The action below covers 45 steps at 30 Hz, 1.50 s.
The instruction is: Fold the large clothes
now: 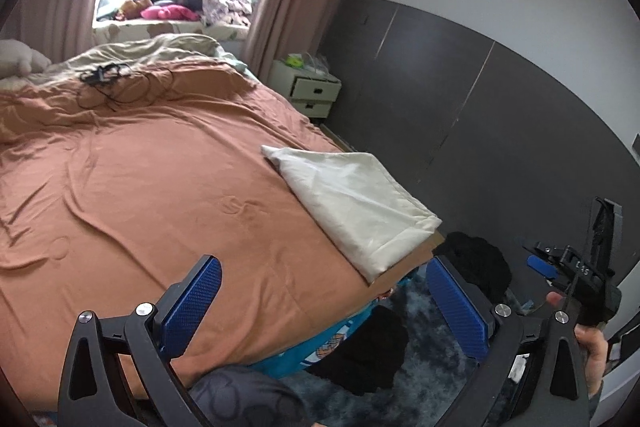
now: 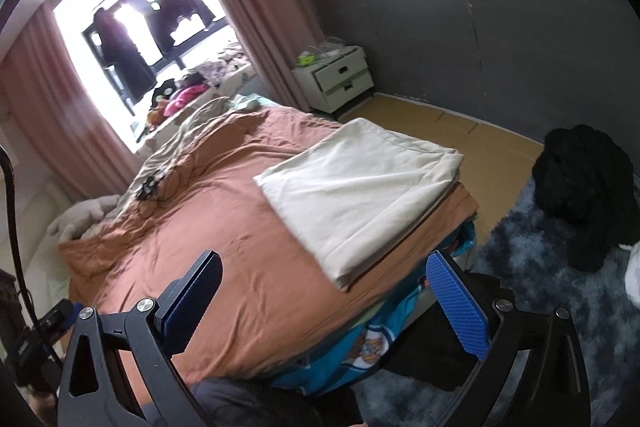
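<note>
Item: cream folded cloth [image 2: 360, 195], flat and squared at the bed's [image 1: 160, 187] near right corner, one edge along the bed's side, apparently set aside as done.
Left tool [image 1: 324, 303]: jaws spread wide, empty.
Right tool [image 2: 324, 303]: likewise, empty.
Surroundings: tangled black cable [image 1: 104, 79] toward the far edge; dark clothes heap [image 2: 588, 187] on the rug [image 2: 560, 307]; nightstand [image 2: 340, 79].
Nothing obstructs the cloth.

Folded cloth [image 2: 360, 195] on bed [image 2: 224, 239], at its right edge. Cable tangle [image 1: 105, 75] farther back on bed. Nightstand [image 2: 334, 77] behind, against wall; clothes heap [image 2: 584, 183] on rug [image 2: 532, 267], right of bed.
</note>
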Motion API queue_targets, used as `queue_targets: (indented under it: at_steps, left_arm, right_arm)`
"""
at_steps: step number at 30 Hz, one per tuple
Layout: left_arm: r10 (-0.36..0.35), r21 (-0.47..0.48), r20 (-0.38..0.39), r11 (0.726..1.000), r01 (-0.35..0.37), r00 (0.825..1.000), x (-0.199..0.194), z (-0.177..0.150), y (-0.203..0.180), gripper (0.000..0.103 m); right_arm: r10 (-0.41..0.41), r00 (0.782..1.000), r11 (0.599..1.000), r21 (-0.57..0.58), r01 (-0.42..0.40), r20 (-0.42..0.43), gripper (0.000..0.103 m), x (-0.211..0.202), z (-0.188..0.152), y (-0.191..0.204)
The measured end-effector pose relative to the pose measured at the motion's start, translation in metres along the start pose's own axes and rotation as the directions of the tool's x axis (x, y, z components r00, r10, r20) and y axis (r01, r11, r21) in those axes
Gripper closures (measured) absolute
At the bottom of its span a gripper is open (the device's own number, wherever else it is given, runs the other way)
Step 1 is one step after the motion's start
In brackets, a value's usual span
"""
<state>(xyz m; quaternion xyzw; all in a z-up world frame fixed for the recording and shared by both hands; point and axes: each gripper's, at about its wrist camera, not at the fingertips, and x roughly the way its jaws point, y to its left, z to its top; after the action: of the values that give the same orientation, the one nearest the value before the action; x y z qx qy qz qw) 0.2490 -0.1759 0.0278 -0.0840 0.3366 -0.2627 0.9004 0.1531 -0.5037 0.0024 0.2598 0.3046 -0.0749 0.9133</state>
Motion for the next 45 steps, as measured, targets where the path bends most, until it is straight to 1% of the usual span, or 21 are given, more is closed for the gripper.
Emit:
queue_targets:
  at_steps: [7, 13, 19, 24, 28, 31, 33, 34, 36, 39, 42, 45]
  left_arm:
    - [0.044, 0.023, 0.066, 0.999, -0.045, 0.997, -0.052, -0.031, 0.001, 0.001]
    - [0.072, 0.050, 0.109, 0.996, -0.078, 0.991, -0.087, -0.058, -0.001, 0.001]
    - [0.106, 0.058, 0.160, 0.992, -0.116, 0.981, -0.119, -0.086, -0.002, 0.001]
    - [0.129, 0.061, 0.201, 0.988, -0.144, 0.971, -0.141, -0.111, -0.002, 0.001]
    - [0.145, 0.064, 0.216, 0.985, -0.162, 0.966, -0.152, -0.130, 0.000, 0.001]
    - [0.171, 0.064, 0.238, 0.980, -0.191, 0.956, -0.157, -0.144, 0.001, 0.001]
    - [0.197, 0.061, 0.261, 0.974, -0.219, 0.945, -0.161, -0.153, 0.001, 0.001]
    - [0.217, 0.057, 0.274, 0.969, -0.241, 0.937, -0.162, -0.159, 0.002, 0.001]
    - [0.233, 0.037, 0.287, 0.967, -0.254, 0.929, -0.162, -0.165, 0.006, 0.001]
    - [0.247, 0.016, 0.293, 0.965, -0.263, 0.924, -0.160, -0.172, 0.011, 0.001]
    - [0.276, 0.015, 0.294, 0.956, -0.294, 0.915, -0.160, -0.178, 0.013, 0.001]
    - [0.283, 0.028, 0.294, 0.952, -0.305, 0.913, -0.160, -0.183, 0.011, 0.001]
  right_arm:
    - [0.050, 0.998, 0.994, -0.099, -0.046, 0.040, 0.001, -0.039, -0.032, 0.031]
    - [0.078, 0.995, 0.987, -0.148, -0.069, 0.055, 0.001, -0.064, -0.059, 0.044]
    - [0.097, 0.992, 0.978, -0.190, -0.081, 0.078, 0.001, -0.092, -0.089, 0.053]
    - [0.096, 0.990, 0.971, -0.227, -0.072, 0.098, 0.001, -0.108, -0.110, 0.060]
    - [0.102, 0.990, 0.964, -0.256, -0.072, 0.102, 0.001, -0.115, -0.128, 0.064]
    - [0.108, 0.989, 0.959, -0.274, -0.075, 0.105, 0.001, -0.118, -0.143, 0.067]
    - [0.110, 0.988, 0.955, -0.286, -0.074, 0.112, 0.001, -0.120, -0.152, 0.067]
    - [0.108, 0.987, 0.955, -0.289, -0.068, 0.123, 0.001, -0.121, -0.157, 0.068]
    - [0.109, 0.985, 0.954, -0.294, -0.064, 0.138, 0.001, -0.122, -0.165, 0.067]
    - [0.123, 0.984, 0.953, -0.293, -0.079, 0.132, 0.001, -0.119, -0.177, 0.067]
    - [0.125, 0.984, 0.946, -0.313, -0.079, 0.129, 0.001, -0.115, -0.188, 0.070]
    - [0.131, 0.985, 0.944, -0.317, -0.089, 0.113, 0.001, -0.109, -0.196, 0.072]
